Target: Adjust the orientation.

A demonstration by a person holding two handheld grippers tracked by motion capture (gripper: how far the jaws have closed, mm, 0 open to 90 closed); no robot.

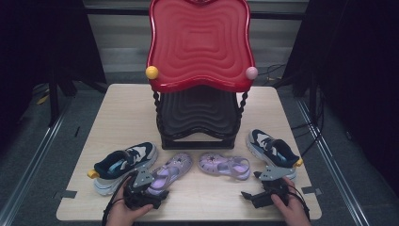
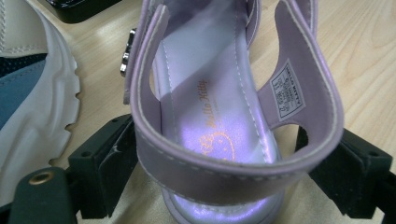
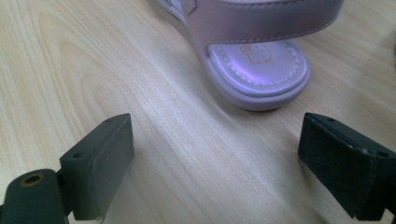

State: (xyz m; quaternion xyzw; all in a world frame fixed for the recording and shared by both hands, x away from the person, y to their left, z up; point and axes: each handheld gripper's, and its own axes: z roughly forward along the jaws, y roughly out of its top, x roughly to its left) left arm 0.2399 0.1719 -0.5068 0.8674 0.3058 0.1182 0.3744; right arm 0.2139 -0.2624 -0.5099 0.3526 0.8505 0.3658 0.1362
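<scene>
Two lilac sandals lie at the table's front middle. The left sandal [image 1: 174,169] [image 2: 210,93] points away and to the right, and its heel sits between the jaws of my left gripper [image 1: 153,188] [image 2: 217,154]. Those jaws stand wide on either side of the heel strap, so the gripper is open. The right sandal [image 1: 223,165] [image 3: 261,70] lies on its sole with the heel toward the right. My right gripper [image 1: 251,184] [image 3: 215,144] hovers low over bare wood just short of that heel, open and holding nothing.
A navy and white sneaker [image 1: 124,165] [image 2: 32,107] lies close to the left of the left sandal, and its mate [image 1: 273,148] sits at the right, just behind my right gripper. A rack with a red top tray [image 1: 200,42] and black lower shelf [image 1: 197,113] stands mid-table [image 1: 122,113].
</scene>
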